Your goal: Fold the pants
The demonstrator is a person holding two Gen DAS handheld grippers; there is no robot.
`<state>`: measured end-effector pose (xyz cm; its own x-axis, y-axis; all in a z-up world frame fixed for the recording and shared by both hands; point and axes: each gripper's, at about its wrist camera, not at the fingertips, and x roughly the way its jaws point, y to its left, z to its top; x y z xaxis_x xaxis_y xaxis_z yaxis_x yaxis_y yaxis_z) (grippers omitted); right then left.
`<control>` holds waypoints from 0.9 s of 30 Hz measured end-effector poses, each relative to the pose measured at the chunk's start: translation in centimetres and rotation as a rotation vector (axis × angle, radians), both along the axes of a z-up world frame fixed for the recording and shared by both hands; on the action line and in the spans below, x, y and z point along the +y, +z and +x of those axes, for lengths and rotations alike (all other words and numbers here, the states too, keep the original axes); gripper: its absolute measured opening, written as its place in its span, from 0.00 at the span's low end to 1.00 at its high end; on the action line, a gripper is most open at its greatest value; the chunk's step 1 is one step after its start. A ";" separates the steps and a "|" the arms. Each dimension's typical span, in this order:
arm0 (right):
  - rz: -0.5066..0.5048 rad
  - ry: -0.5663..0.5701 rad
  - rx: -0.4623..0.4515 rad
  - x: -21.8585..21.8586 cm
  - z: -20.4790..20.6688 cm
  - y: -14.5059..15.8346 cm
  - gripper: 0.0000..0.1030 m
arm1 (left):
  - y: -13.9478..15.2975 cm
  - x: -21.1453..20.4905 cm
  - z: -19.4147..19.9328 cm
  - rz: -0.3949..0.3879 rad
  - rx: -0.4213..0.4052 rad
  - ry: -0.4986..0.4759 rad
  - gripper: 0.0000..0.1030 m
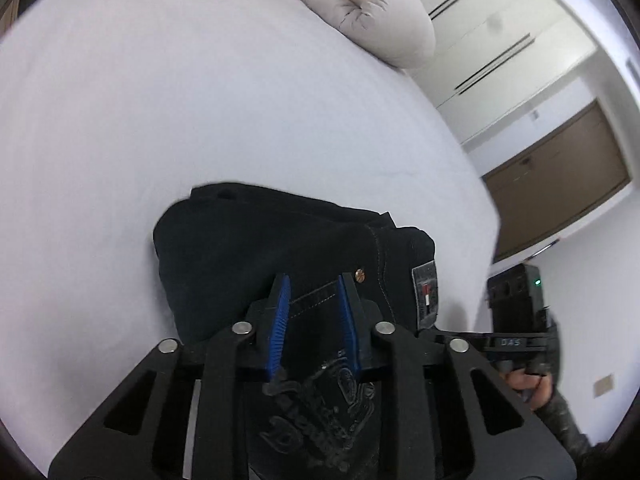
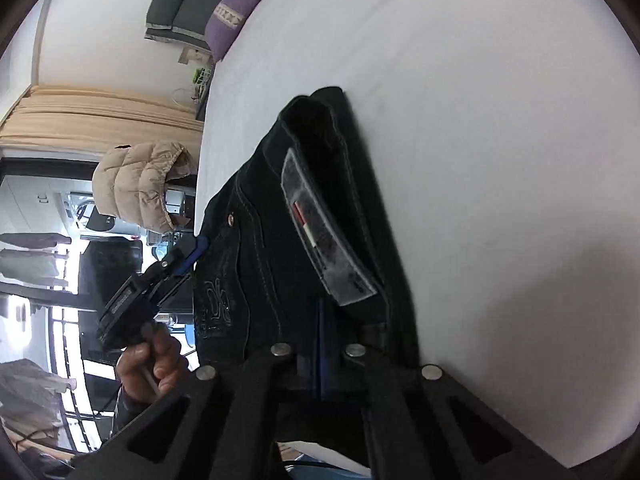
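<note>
Pants [image 1: 256, 256]: dark, folded into a compact bundle on the bed [image 1: 160, 120], ahead of both tools. Left hand-held gripper [image 1: 314, 304] parted, straddling cloth; right hand-held gripper [image 2: 322, 344] clenched on denim. Folding looks nearly finished; release remains.

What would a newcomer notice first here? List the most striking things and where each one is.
The eye lands on the folded dark pants on the white bed sheet, a grey brand patch at their waistband. The left gripper frames their near edge with blue pads, while the right gripper is closed at the waistband end. Farther back, a rolled pale duvet lies at the bed's far edge.
</note>
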<state>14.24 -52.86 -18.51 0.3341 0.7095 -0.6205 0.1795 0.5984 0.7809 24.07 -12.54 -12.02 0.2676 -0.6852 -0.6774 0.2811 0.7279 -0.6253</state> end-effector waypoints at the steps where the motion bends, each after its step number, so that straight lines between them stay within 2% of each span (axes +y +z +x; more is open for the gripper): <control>1: -0.001 0.005 -0.004 0.0 0.1 -0.2 0.00 | -0.7 0.3 -0.1 -0.028 0.012 -0.004 0.20; 4: 0.028 -0.005 0.001 -0.4 0.0 -0.7 0.00 | -2.3 1.0 -1.8 -0.114 0.002 -0.042 0.20; 6: 0.048 -0.010 -0.005 -0.3 0.3 -1.0 0.00 | -2.1 1.9 -3.9 -0.167 -0.006 -0.055 0.20; 9: 0.061 -0.011 -0.019 0.0 0.1 -1.3 0.00 | -3.0 2.3 -5.9 -0.224 -0.015 -0.076 0.20; 14: 0.065 -0.013 -0.036 -0.9 -0.6 -1.5 0.00 | -2.3 2.9 -9.4 -0.290 -0.029 -0.149 0.20; 17: 0.067 -0.015 -0.042 -1.1 -1.0 -1.6 0.00 | -2.1 2.4 -11.8 -0.259 -0.045 -0.229 0.20; 21: 0.068 -0.015 -0.053 -0.7 -1.1 -1.6 0.00 | -2.6 1.8 -12.8 -0.220 -0.059 -0.216 0.20; 27: 0.055 -0.025 -0.072 -0.6 -1.6 -1.0 0.00 | -1.8 0.1 -13.2 -0.077 -0.122 -0.243 0.19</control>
